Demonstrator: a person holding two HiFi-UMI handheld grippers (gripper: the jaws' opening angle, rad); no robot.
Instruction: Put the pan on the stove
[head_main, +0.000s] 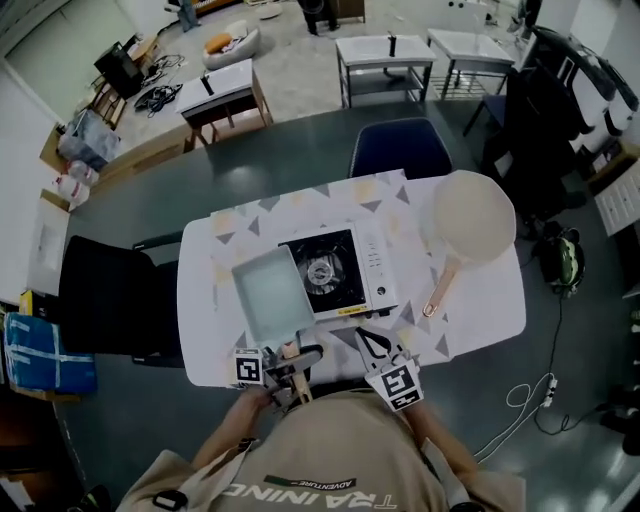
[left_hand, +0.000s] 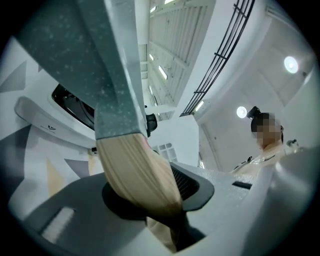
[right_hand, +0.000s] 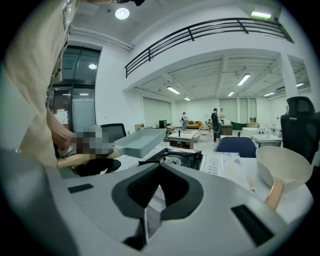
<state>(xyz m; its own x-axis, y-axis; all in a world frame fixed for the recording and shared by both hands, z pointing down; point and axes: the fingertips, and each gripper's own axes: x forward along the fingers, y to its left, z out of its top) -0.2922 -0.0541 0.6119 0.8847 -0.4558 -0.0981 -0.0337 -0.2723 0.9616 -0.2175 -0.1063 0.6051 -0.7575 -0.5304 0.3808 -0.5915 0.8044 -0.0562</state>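
My left gripper is at the desk's near edge, its claw pinching the pale wooden handle of the square grey-green pan. In the left gripper view the handle runs down between the jaws and the pan's speckled underside fills the upper left. I see the pan held up off the white, triangle-patterned desk, tilted. It sits over the left-centre of the desk, and its right edge overlaps the left side of the white portable gas stove from above. In the right gripper view it hangs above and to the left of the stove's round burner, not resting on it.

My right gripper is just right of the left one, near the stove's near edge. Its claw is pressed together with nothing between the pads.

A round cream pan with a wooden handle lies near the desk's far right corner, well apart from the stove. A dark blue chair stands at the far edge.
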